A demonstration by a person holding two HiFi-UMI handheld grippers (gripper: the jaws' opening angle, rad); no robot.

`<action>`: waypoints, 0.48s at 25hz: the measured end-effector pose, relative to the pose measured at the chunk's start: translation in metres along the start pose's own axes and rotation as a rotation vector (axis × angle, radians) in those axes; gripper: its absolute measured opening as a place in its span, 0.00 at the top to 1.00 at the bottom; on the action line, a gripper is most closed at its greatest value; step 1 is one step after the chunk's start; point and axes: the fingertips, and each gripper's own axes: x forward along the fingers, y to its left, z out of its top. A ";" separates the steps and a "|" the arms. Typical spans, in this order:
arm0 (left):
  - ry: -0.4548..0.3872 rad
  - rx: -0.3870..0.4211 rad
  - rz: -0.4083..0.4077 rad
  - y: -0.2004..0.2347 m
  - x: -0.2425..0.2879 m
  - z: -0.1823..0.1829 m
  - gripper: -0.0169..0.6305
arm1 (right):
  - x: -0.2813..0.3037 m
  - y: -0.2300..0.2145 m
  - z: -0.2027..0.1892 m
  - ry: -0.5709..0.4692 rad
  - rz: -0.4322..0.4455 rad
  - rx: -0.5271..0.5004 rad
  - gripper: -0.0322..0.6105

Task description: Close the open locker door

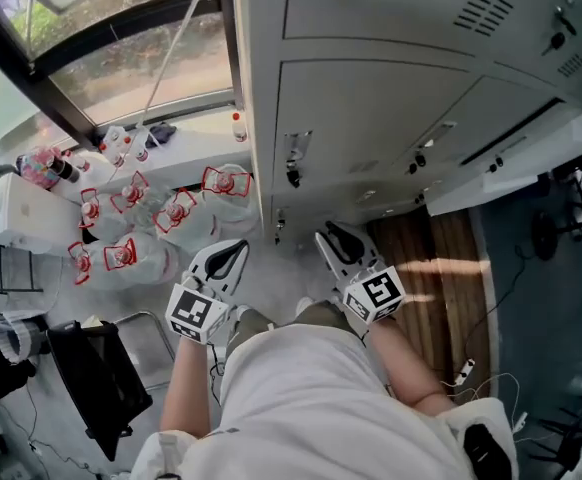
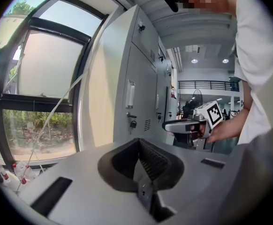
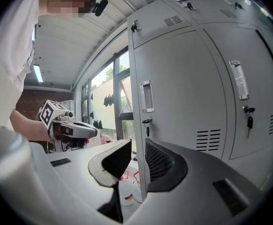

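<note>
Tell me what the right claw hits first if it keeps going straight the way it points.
Most likely the grey locker bank, close to its end corner: that edge shows in the gap between the open jaws. Depth is unclear.

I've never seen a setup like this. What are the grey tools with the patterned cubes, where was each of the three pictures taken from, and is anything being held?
No robot here: a person holds a two-jaw gripper in each hand. The left gripper and right gripper each carry a marker cube of their own. The head view comes from a camera on the person's head, looking steeply down. The other two views come from cameras riding on the grippers, looking along their jaws. Ahead stands a row of grey lockers beside a window. Plastic bottles with red labels are grouped at the left. The left gripper's jaws are together and the right's stand apart; neither holds anything. One locker door at the head view's right seems to stand out from the row.
</note>
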 end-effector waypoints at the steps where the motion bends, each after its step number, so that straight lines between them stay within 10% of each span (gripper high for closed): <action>1: -0.001 0.004 -0.019 -0.004 0.004 0.001 0.97 | -0.006 0.000 -0.001 0.001 -0.013 -0.004 0.82; 12: -0.008 0.026 -0.182 -0.043 0.038 0.008 0.97 | -0.065 -0.004 -0.009 0.008 -0.152 -0.026 0.91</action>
